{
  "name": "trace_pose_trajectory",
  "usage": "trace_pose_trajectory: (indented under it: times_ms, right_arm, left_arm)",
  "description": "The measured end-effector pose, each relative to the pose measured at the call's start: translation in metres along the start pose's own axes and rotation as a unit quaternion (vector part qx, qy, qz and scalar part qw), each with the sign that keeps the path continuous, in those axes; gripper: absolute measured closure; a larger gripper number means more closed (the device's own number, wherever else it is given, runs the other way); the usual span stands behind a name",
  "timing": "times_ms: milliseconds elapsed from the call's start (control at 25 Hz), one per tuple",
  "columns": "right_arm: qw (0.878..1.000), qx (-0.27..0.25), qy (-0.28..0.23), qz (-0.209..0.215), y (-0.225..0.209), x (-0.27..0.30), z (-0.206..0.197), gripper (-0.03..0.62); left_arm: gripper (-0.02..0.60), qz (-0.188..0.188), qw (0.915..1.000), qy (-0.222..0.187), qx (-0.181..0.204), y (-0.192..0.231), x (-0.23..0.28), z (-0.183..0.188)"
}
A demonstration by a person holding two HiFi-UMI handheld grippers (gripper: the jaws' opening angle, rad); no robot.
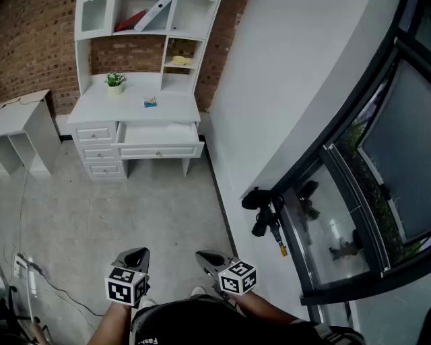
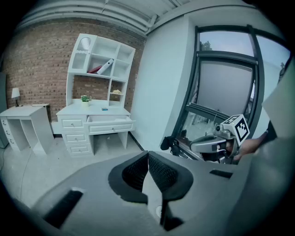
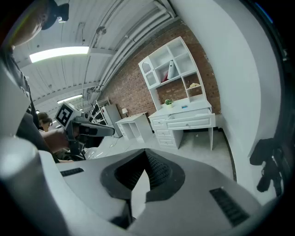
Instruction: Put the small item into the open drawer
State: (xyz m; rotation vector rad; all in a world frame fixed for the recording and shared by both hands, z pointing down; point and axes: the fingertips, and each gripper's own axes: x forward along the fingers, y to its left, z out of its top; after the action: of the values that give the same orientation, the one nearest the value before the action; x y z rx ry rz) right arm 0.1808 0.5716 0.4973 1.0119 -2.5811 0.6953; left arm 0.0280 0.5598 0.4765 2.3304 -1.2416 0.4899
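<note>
A small blue item point(image 1: 150, 102) lies on top of the white desk point(image 1: 94, 111) at the far end of the room. It also shows as a speck point(image 2: 105, 109) in the left gripper view and again point(image 3: 185, 107) in the right gripper view. The desk's wide drawer point(image 1: 159, 134) stands pulled open below it. My left gripper point(image 1: 138, 254) and right gripper point(image 1: 205, 258) are held close to my body, far from the desk. Both are shut with nothing in them. The left pads point(image 2: 138, 170) meet, and so do the right pads point(image 3: 156, 169).
A potted plant point(image 1: 115, 82) stands on the desk under a white hutch point(image 1: 145, 20). A low white side table point(image 1: 23, 124) is to its left. Black gear point(image 1: 264, 210) lies by the window point(image 1: 350, 202) on the right. A cable point(image 1: 54, 286) runs over the grey floor.
</note>
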Motion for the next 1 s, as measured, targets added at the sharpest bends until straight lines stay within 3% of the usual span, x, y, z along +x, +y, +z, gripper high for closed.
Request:
trace_pose_trajectory:
  times_ms: [440,680,1000]
  right_arm:
    - [1.0,-0.002,-0.001,0.017,-0.049,-0.018,0.01,0.591]
    - [0.999,-0.008,0.001,0.037,-0.079,-0.037,0.015,0.591]
    - [0.999,0.007,0.002,0.037,-0.126,-0.059,0.01,0.591]
  left_arm:
    - [0.563,0.021,0.9997,-0.012,-0.01,-0.024,0.038,0.018]
    - [0.563,0.011,0.9984,-0.018,-0.053,-0.05,0.069,0.029]
    - [0.563,0.019,0.999,-0.002,-0.041,-0.083,0.105,0.031]
